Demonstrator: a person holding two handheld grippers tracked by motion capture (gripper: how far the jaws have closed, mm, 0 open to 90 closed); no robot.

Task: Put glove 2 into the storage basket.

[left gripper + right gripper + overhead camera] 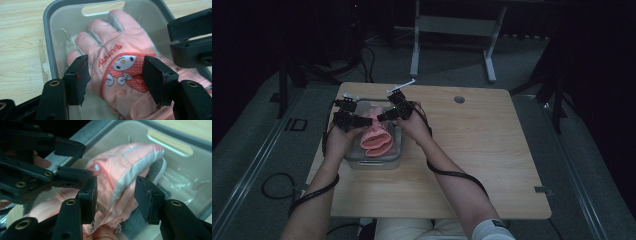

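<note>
Wooden table [472, 150] is lying bare right of the grey tub [354, 161] holding a pink glove [376, 137]; both hands are angling inward, left gripper [371, 121] and right gripper [380, 118] half-open astride it, grip uncertain.

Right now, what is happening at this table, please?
A person works with a two-jaw gripper in each hand over a clear plastic bin on a wooden table. A pink glove with a cartoon face lies in the bin. The left gripper has its jaws on either side of the glove's back; whether the pads press it is unclear. The right gripper straddles a raised fold of the glove from the other side.
</note>
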